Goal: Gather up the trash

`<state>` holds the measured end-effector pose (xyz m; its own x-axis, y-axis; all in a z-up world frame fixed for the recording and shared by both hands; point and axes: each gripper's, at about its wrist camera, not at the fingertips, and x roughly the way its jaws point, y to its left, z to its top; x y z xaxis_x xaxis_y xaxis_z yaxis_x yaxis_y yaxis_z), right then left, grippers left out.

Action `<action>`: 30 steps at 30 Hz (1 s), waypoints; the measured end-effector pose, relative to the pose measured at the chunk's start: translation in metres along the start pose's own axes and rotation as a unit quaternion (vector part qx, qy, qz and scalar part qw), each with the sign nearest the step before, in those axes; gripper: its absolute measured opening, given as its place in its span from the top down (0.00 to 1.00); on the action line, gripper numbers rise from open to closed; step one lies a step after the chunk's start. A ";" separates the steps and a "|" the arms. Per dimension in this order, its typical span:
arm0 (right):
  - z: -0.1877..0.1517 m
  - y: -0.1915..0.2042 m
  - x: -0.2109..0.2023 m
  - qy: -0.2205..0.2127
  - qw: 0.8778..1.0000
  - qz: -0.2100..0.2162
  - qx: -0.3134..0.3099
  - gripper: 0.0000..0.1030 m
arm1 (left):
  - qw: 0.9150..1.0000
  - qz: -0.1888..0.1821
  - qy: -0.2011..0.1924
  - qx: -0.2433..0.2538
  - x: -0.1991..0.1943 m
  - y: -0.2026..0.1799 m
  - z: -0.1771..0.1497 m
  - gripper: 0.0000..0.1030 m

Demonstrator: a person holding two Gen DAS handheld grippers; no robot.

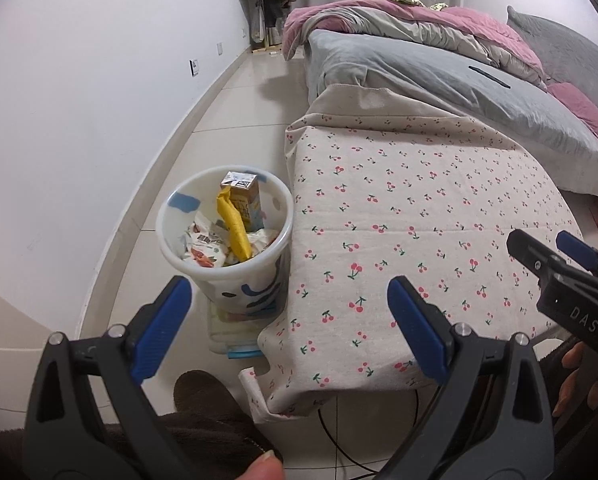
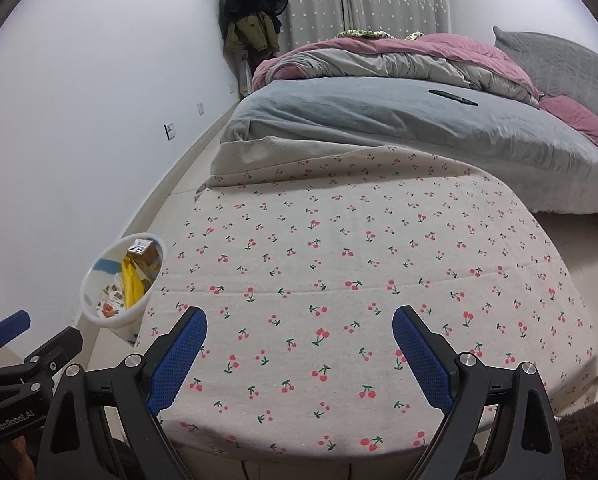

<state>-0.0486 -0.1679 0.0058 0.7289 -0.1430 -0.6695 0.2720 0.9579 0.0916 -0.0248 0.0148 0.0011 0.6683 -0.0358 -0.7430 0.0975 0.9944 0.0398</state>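
While I hold both grippers over the near edge of the table (image 2: 359, 264), my left gripper (image 1: 289, 320) has its 2 blue fingers (image 1: 161, 324) spread wide with nothing between them, and my right gripper (image 2: 299, 356) is spread just as wide and also empty. From the left wrist view the right gripper shows at the table's right edge, with a hand (image 1: 575, 380) below it.

A bin (image 1: 225, 240) stands on the floor just beside the table's left edge, upright, its white wall marked with blue and dark shapes. It sits on a clear lidded box (image 1: 231, 334). Inside it, a yellow wrapper (image 1: 235, 224) stands with its long axis tilted, its upper end pointing away from me and its lower end at the bin's near rim. A carton (image 1: 245, 196) stands upright right behind it, brown and yellow with a grey folded top. Crumpled white printed wrappers (image 1: 201, 248) fill the bottom.

A cherry-print cloth covers the table and nothing lies on it. Beyond the table is a bed (image 2: 379, 120) with grey and pink bedding.
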 end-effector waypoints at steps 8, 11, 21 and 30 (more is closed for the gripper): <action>-0.002 -0.001 0.001 0.006 1.000 0.005 0.002 0.07 | 1.000 0.001 0.002 -0.007 0.000 0.002 -0.001 0.05; -0.002 -0.001 0.002 0.008 1.000 0.007 -0.001 0.07 | 1.000 -0.001 0.004 -0.009 0.001 0.002 -0.001 0.05; -0.004 0.002 0.006 0.017 1.000 0.009 -0.008 0.07 | 1.000 0.002 0.004 -0.015 0.001 0.005 -0.001 0.05; -0.005 0.002 0.007 0.021 1.000 0.012 -0.011 0.07 | 1.000 0.001 0.004 -0.020 0.000 0.007 0.000 0.05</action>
<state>-0.0458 -0.1659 -0.0020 0.7082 -0.1093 -0.6975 0.2404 0.9662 0.0927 -0.0244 0.0221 0.0018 0.6628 -0.0336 -0.7480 0.0666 0.9977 0.0142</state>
